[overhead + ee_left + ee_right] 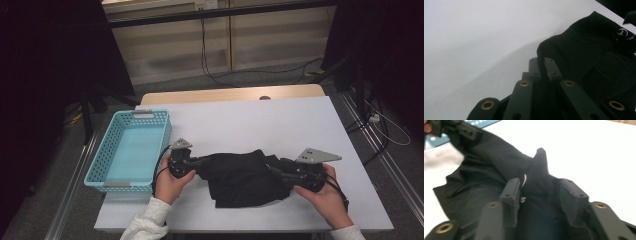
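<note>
I had the black garment (242,177) lying crumpled on the white worktop (280,125), near its front edge and just right of the turquoise basket (131,150). My left claw (192,162) was pressed together on a fold at the cloth's left end, which the left gripper view (543,68) showed pinched between its narrow jaws. My right claw (280,172) sat at the garment's right end with its jaws spread and a ridge of black fabric (539,182) lying between them, not yet squeezed.
</note>
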Tool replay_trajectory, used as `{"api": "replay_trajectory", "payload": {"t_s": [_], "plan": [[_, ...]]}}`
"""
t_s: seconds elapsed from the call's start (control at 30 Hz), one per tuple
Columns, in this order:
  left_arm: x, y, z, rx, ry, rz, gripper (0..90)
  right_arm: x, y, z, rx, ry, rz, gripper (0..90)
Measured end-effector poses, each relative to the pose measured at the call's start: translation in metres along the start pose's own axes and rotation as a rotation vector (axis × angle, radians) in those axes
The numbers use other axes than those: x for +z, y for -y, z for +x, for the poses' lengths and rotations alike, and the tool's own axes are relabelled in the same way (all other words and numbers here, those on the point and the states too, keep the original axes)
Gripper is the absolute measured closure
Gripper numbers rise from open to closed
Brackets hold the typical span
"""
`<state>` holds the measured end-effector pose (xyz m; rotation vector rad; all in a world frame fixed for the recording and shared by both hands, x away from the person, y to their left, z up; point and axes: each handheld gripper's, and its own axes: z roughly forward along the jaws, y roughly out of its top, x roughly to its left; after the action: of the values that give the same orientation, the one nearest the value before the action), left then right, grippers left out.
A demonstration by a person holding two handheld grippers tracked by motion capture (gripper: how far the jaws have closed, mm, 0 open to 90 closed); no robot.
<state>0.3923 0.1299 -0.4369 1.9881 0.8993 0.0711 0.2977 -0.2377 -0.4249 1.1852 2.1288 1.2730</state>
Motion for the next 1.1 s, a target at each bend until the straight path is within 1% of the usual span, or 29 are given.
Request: {"api": "replay_trajectory", "payload": {"t_s": [0.03, 0.07, 0.17, 0.23, 0.27, 0.3, 0.33, 0.37, 0.4, 0.43, 0.47, 0.5, 0.53, 0.57, 0.6, 0.63, 0.67, 0.7, 0.73, 0.8, 0.87, 0.9, 0.93, 0.97, 1.0, 1.03, 1.07, 1.1], "plan": [[0.0, 0.0, 0.0, 0.0, -0.001, 0.0, 85.3, 0.0, -0.001, -0.003, 0.014, 0.007, -0.008, 47.8], [0.0, 0.0, 0.0, 0.0, -0.001, 0.0, 85.3, 0.0, -0.001, -0.003, 0.014, 0.007, -0.008, 47.8], [0.0, 0.0, 0.0, -0.002, 0.0, 0.0, 85.4, 0.0, -0.005, -0.011, 0.041, 0.03, -0.014, 46.6], [0.001, 0.0, 0.0, 0.005, 0.001, 0.004, 85.3, 0.002, -0.006, -0.016, 0.062, 0.047, -0.024, 45.8], [0.001, 0.0, 0.0, 0.002, 0.0, 0.004, 85.3, 0.004, -0.006, -0.017, 0.068, 0.061, -0.016, 45.9], [0.002, 0.0, 0.0, 0.001, 0.001, 0.004, 85.3, 0.012, -0.003, -0.02, 0.08, 0.073, 0.017, 46.5], [0.002, 0.0, -0.001, 0.003, 0.0, 0.005, 85.3, 0.012, -0.003, -0.02, 0.08, 0.073, 0.017, 46.5], [0.002, 0.0, -0.001, 0.004, -0.001, 0.004, 85.3, 0.022, 0.003, -0.02, 0.087, 0.076, 0.055, 48.1], [0.002, 0.0, -0.001, 0.004, 0.0, 0.007, 85.3, 0.022, 0.003, -0.02, 0.087, 0.076, 0.055, 48.1], [0.002, 0.001, -0.001, 0.002, 0.001, 0.007, 85.3, 0.032, 0.011, -0.021, 0.095, 0.076, 0.106, 48.6], [0.002, 0.001, 0.0, 0.0, 0.003, 0.008, 85.3, 0.032, 0.011, -0.021, 0.095, 0.076, 0.106, 48.6], [0.001, 0.001, 0.0, 0.001, 0.001, 0.007, 85.3, 0.038, 0.017, -0.021, 0.119, 0.077, 0.124, 49.6], [0.001, 0.001, 0.0, 0.001, 0.001, 0.007, 85.3, 0.038, 0.017, -0.021, 0.119, 0.077, 0.124, 49.6], [0.001, 0.001, 0.001, -0.003, -0.001, 0.003, 85.2, 0.04, 0.017, -0.019, 0.113, 0.064, 0.128, 55.3], [0.001, 0.002, 0.001, -0.005, -0.002, 0.003, 85.1, 0.039, 0.016, -0.017, 0.093, 0.066, 0.127, 60.3], [0.001, 0.002, 0.001, -0.005, -0.002, 0.003, 85.1, 0.039, 0.016, -0.016, 0.081, 0.052, 0.128, 67.6], [0.001, 0.002, 0.001, -0.004, -0.003, 0.005, 85.1, 0.039, 0.016, -0.016, 0.081, 0.052, 0.128, 67.6], [0.001, 0.002, 0.0, -0.003, -0.003, 0.004, 84.7, 0.039, 0.015, -0.015, 0.079, 0.035, 0.123, 77.7], [0.001, 0.002, 0.0, -0.003, -0.003, 0.004, 84.4, 0.039, 0.015, -0.015, 0.079, 0.035, 0.123, 77.7], [0.001, 0.002, 0.0, -0.002, -0.002, 0.003, 84.1, 0.036, 0.015, -0.017, 0.082, 0.031, 0.114, 84.0], [0.0, 0.002, 0.0, -0.005, -0.003, 0.002, 84.0, 0.031, 0.014, -0.019, 0.085, 0.044, 0.083, 85.3], [0.0, 0.002, 0.001, -0.007, -0.005, 0.002, 84.0, 0.025, 0.013, -0.023, 0.1, 0.046, 0.06, 85.5], [0.0, 0.002, 0.001, -0.007, -0.005, 0.002, 84.1, 0.025, 0.013, -0.023, 0.1, 0.046, 0.06, 85.5], [0.0, 0.001, 0.001, -0.006, -0.004, 0.001, 84.3, 0.018, 0.011, -0.026, 0.107, 0.055, 0.029, 85.5], [0.0, 0.001, 0.001, -0.006, -0.004, 0.001, 84.4, 0.018, 0.011, -0.026, 0.107, 0.055, 0.029, 85.5], [0.0, 0.001, 0.001, -0.005, -0.004, 0.001, 84.7, 0.012, 0.01, -0.031, 0.125, 0.058, -0.001, 85.7], [0.0, 0.001, 0.001, -0.005, -0.004, 0.001, 84.8, 0.012, 0.01, -0.031, 0.125, 0.058, -0.001, 85.7], [0.0, 0.001, 0.001, -0.006, -0.003, -0.001, 84.9, 0.005, 0.01, -0.035, 0.136, 0.063, -0.025, 85.7]]}}
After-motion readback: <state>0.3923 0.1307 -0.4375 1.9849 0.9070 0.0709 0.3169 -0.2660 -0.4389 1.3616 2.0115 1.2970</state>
